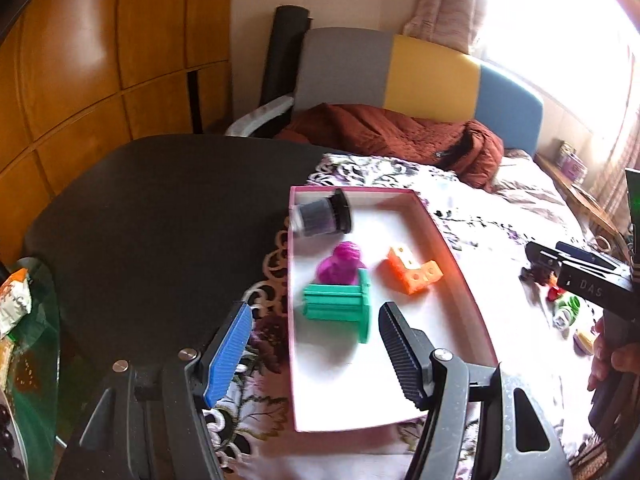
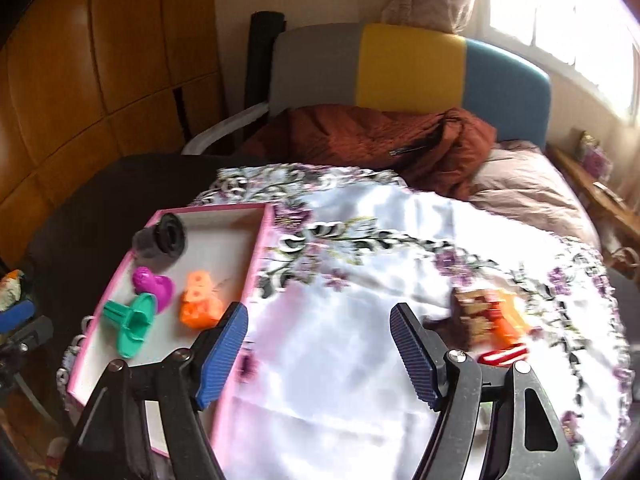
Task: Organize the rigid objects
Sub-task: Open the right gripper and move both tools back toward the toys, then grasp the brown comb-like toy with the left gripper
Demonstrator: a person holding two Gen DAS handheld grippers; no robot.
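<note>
Nearest the lens in the left wrist view, the left gripper (image 1: 316,344) is seen with its jaws spread wide and nothing held between them, poised over the near end of a pink-edged box (image 1: 456,256). Inside the box, from left to right, are found a dark ribbed cylinder with a black cap (image 1: 320,218) at the far left corner, a magenta heart-shaped piece (image 1: 340,266) touching a teal flanged part (image 1: 340,308) just in front of it, and an orange holed block (image 1: 414,274) set slightly apart. The box is placed on a floral cloth (image 1: 500,216) that covers part of the dark desk (image 1: 160,208).

Further right, the right gripper (image 2: 320,344) is likewise held wide open and empty — above bare cloth, beside the box's right wall. To its right, a blurred cluster of loose pieces (image 2: 492,320) lies on the cloth, with a red-and-white striped piece (image 2: 504,356) at its near edge — their exact shapes cannot be told.
</note>
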